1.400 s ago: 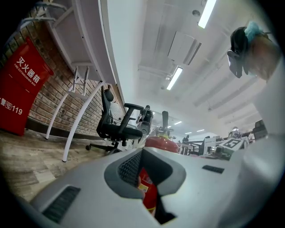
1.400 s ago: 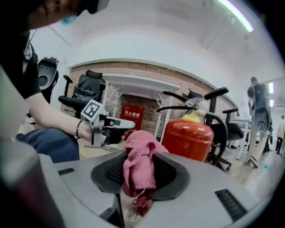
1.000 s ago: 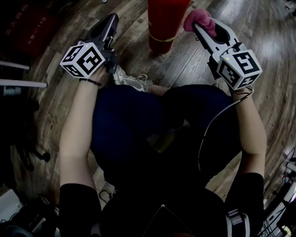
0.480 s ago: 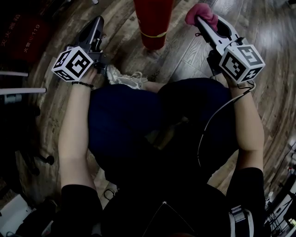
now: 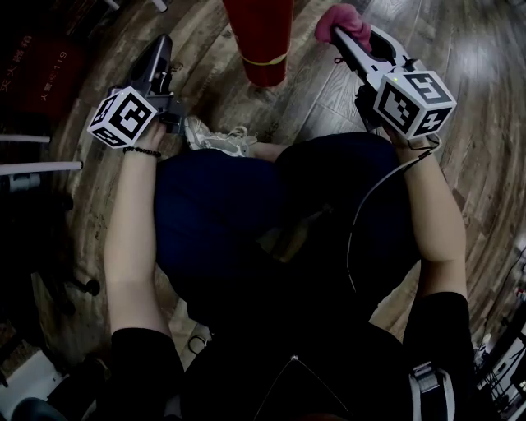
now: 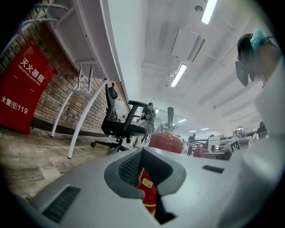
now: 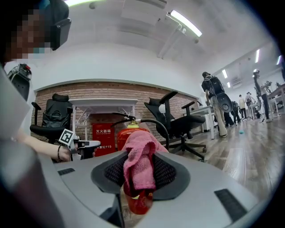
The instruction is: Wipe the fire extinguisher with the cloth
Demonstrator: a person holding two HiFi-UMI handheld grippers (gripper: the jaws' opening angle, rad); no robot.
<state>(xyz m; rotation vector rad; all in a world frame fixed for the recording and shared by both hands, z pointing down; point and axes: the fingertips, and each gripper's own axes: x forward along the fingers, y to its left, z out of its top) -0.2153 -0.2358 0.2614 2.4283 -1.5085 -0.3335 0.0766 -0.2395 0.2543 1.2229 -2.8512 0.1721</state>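
A red fire extinguisher [image 5: 261,37] with a yellow band stands upright on the wood floor ahead of the person's knees; it shows too in the left gripper view [image 6: 165,141] and the right gripper view [image 7: 127,133]. My right gripper [image 5: 335,31] is shut on a pink cloth [image 5: 339,18], just right of the cylinder; the cloth [image 7: 139,160] bunches between its jaws. My left gripper [image 5: 161,46] hangs left of the extinguisher, shut with nothing in it, the extinguisher seen through its narrow slit.
A red extinguisher box [image 6: 23,87] stands against the brick wall beside a white table frame [image 6: 84,107]. Black office chairs [image 7: 178,122] sit nearby. The person's legs and a pale shoe [image 5: 220,138] fill the near floor. People stand far right [image 7: 216,100].
Both grippers have drifted up and left in the head view; the right one with the cloth has come closer to the extinguisher's side. The left gripper has moved further left.
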